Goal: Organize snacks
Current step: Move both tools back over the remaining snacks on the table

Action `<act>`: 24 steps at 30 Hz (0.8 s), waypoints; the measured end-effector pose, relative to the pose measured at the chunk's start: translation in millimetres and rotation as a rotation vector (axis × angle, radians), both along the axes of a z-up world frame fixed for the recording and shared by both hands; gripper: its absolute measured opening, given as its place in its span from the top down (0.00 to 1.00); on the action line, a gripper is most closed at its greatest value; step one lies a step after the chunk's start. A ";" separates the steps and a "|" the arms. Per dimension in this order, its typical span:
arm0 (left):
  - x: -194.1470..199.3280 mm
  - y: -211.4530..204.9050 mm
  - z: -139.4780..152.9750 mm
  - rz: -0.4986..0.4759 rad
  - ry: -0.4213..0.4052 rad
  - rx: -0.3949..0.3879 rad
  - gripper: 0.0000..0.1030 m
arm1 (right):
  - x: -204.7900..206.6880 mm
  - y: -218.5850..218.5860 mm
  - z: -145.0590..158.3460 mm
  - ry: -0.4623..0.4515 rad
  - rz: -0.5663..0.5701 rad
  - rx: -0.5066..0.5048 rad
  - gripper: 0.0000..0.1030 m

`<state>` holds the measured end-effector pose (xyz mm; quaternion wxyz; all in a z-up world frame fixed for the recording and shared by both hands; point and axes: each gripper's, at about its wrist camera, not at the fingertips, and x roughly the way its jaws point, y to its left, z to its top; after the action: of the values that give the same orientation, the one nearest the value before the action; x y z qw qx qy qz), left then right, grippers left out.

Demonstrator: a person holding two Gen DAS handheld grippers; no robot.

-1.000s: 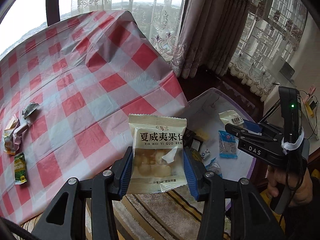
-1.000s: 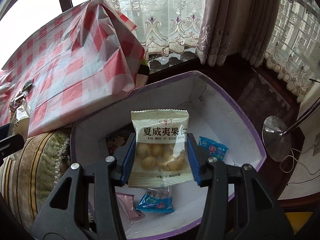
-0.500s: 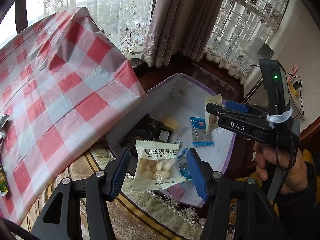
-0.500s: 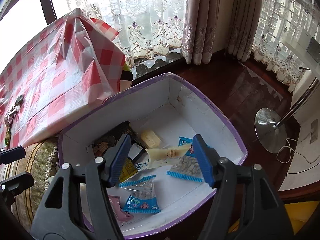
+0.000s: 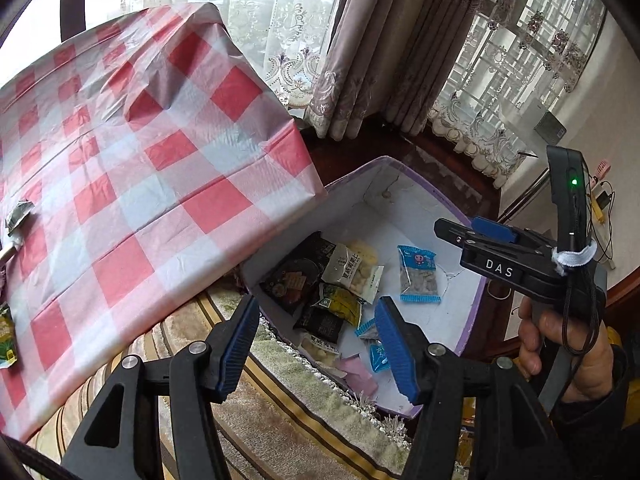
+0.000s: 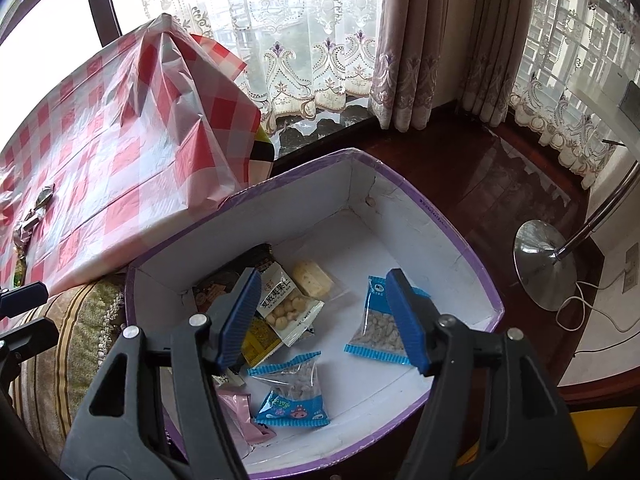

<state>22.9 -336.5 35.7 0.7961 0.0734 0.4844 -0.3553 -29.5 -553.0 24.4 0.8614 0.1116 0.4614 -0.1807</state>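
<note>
A white box with a purple rim (image 5: 472, 320) (image 6: 440, 216) stands beside the checked table (image 5: 140, 168) (image 6: 100, 152). It holds a cream nut packet (image 5: 354, 270) (image 6: 286, 304), blue packets (image 5: 418, 276) (image 6: 376, 328), a dark packet (image 5: 296, 276) and a pink one (image 6: 244, 416). My left gripper (image 5: 316, 344) (image 6: 28, 314) hangs open over the box's near-left corner with nothing between its pads. Above the box's middle, my right gripper (image 6: 322, 316) (image 5: 456, 232) is open too, also with nothing in it. A silver wrapper (image 5: 18, 216) and a green packet (image 5: 6, 336) lie on the cloth.
A striped cushion with a fringe (image 5: 280, 412) lies under the box's near side. A chrome lamp base (image 6: 548, 268) and a white cable sit on the dark wooden floor to the right. Curtains (image 6: 412, 60) hang behind the box. A hand (image 5: 560, 344) holds the right gripper.
Both grippers opened and let go of their cream nut packets, which dropped into the box. The left wrist view swung from the table towards the box.
</note>
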 end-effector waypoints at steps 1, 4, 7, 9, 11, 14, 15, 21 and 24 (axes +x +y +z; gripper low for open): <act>1.2 2.1 0.3 0.007 -0.002 0.000 0.41 | 0.7 2.0 1.1 -0.002 0.004 0.000 0.34; 5.2 10.4 1.3 0.033 -0.003 -0.008 0.41 | 3.6 8.5 3.2 -0.006 0.024 0.003 0.34; 9.3 22.0 2.0 0.068 -0.006 -0.010 0.41 | 8.0 18.7 5.3 -0.011 0.049 0.008 0.34; 13.1 31.8 1.6 0.097 0.000 -0.014 0.41 | 11.9 26.9 6.7 -0.015 0.070 0.013 0.34; 17.2 43.8 1.2 0.130 0.007 -0.019 0.41 | 17.1 37.3 8.3 -0.017 0.098 0.017 0.34; 23.1 63.0 0.9 0.181 0.014 -0.026 0.41 | 25.7 58.3 10.3 -0.019 0.149 0.018 0.34; 25.4 70.5 0.5 0.198 0.018 -0.031 0.41 | 28.7 66.7 11.1 -0.020 0.169 0.018 0.34; 36.5 111.3 -1.7 0.291 0.037 -0.043 0.41 | 44.8 112.2 13.8 -0.022 0.279 0.018 0.34; 41.6 134.9 -1.7 0.342 0.041 -0.053 0.41 | 51.7 132.7 14.6 -0.018 0.324 0.018 0.34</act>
<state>64.5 -201.6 34.0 0.8365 -0.0383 0.4966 -0.2284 22.2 -420.3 39.0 0.8823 0.0450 0.4672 -0.0341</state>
